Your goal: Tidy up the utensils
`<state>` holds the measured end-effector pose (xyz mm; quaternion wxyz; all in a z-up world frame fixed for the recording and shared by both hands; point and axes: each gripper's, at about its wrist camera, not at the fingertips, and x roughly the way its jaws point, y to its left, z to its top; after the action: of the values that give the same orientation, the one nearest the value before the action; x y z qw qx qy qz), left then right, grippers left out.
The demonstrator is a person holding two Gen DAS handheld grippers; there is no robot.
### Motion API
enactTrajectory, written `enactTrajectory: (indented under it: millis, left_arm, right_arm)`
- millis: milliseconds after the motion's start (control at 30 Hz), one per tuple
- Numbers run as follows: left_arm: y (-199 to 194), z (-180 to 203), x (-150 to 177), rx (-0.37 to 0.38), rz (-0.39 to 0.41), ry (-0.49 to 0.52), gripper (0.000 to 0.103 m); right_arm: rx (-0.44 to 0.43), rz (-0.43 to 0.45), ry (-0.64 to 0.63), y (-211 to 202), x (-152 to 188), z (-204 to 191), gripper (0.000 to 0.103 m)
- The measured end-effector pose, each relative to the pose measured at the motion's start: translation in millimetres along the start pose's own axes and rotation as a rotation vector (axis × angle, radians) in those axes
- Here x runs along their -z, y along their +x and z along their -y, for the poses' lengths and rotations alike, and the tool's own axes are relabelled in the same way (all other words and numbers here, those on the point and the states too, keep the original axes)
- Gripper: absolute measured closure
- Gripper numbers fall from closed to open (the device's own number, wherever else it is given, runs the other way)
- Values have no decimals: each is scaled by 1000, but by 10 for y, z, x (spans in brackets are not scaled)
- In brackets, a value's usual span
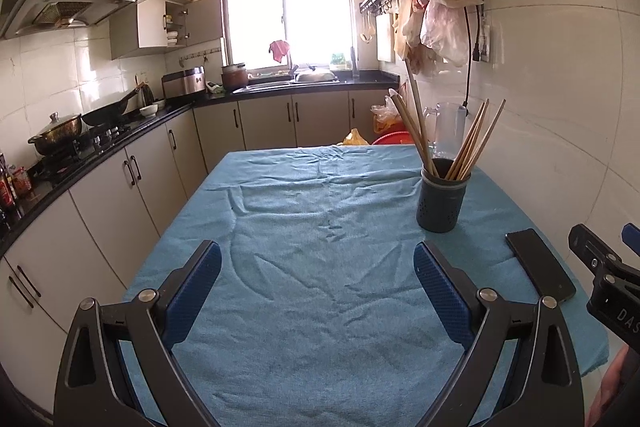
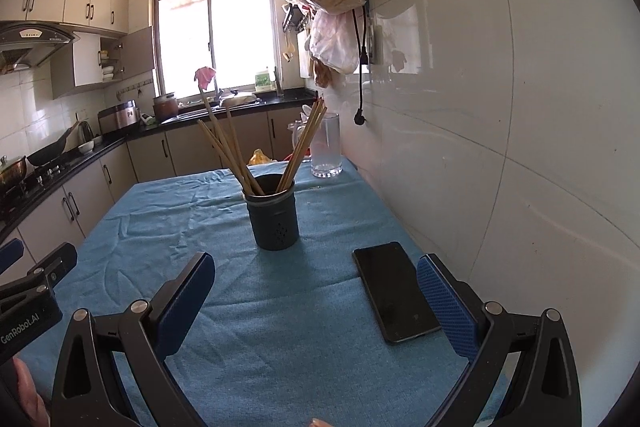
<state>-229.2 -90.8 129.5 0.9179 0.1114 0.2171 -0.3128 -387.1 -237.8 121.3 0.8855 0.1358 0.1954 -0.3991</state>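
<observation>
Both claws hover wide and empty over the near end of the bench [image 1: 320, 267], which is covered in a rumpled blue cloth. The left claw [image 1: 318, 291] points down the middle of the cloth; the right claw [image 2: 316, 301] sits beside it, nearer the tiled wall. The chopsticks [image 2: 236, 155] already stand in the dark perforated utensil holder [image 2: 274, 217], fanned into two leaning bunches, left and right. No loose utensil shows on the cloth, though the nearest strip is hidden behind the claws, so the job looks close to finished.

The risk from here is a careless reach: the holder is tall and narrow, and a nudge on the splayed sticks could tip it. A smartphone [image 2: 394, 293] lies just beside the right claw's outer finger and could be dragged. The glass pitcher [image 2: 326, 145] behind the holder is also exposed.
</observation>
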Motion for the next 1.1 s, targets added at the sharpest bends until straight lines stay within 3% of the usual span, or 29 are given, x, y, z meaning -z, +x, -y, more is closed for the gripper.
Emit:
enactTrajectory:
  millis: [1100]
  left_arm:
    - [42,20,84,14,-38,0,7]
  right_arm:
    - [0,-50,-29,97,73,-114,0]
